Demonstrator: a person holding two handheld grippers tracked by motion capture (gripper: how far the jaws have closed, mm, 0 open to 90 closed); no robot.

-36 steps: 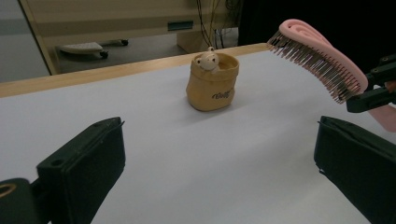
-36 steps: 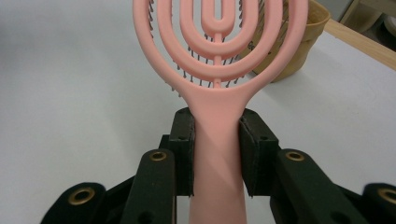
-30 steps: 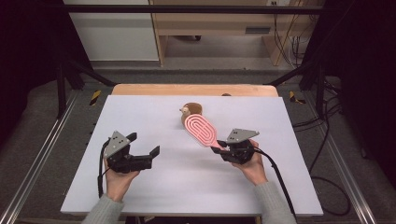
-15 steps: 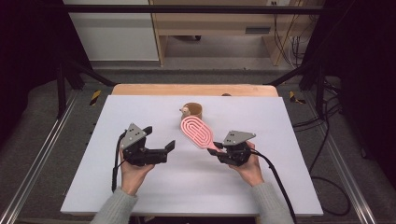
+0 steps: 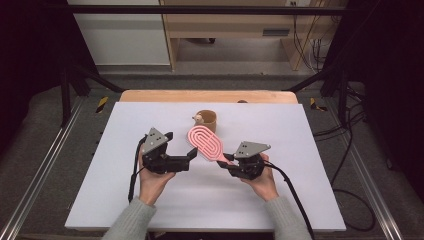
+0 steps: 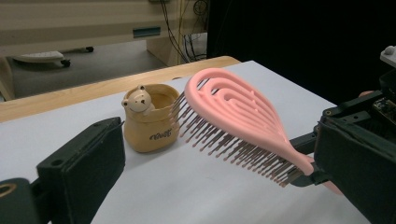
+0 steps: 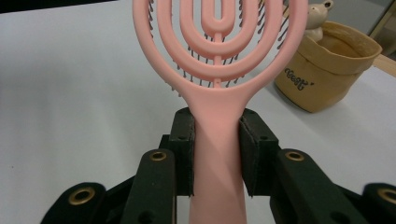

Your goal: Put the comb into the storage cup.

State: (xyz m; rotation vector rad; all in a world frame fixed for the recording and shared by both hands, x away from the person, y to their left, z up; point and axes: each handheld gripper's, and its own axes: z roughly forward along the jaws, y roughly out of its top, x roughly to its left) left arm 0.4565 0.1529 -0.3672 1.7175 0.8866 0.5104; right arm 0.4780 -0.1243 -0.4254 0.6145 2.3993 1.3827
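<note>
A pink paddle hairbrush (image 5: pixel 205 142) hangs tilted above the white table, bristles down. My right gripper (image 5: pixel 225 160) is shut on its handle, and in the right gripper view the pads (image 7: pixel 186 140) press the handle (image 7: pixel 217 154) from both sides. My left gripper (image 5: pixel 181 143) is open just left of the brush head. In the left gripper view its jaws stand wide apart, with the brush (image 6: pixel 233 112) between them and not touched. A tan cup with a small bear figure (image 5: pixel 206 120) (image 6: pixel 149 123) (image 7: pixel 327 70) stands just beyond the brush head.
The white table top (image 5: pixel 125 200) has free room to the left, the right and the front. A wooden board edge (image 5: pixel 207 96) runs along its far side. Metal rails (image 5: pixel 45 170) flank the table, and a cable (image 5: pixel 292 192) trails from the right gripper.
My left gripper has moved right and a little away from me, up to the brush head. The right gripper and the brush have hardly moved.
</note>
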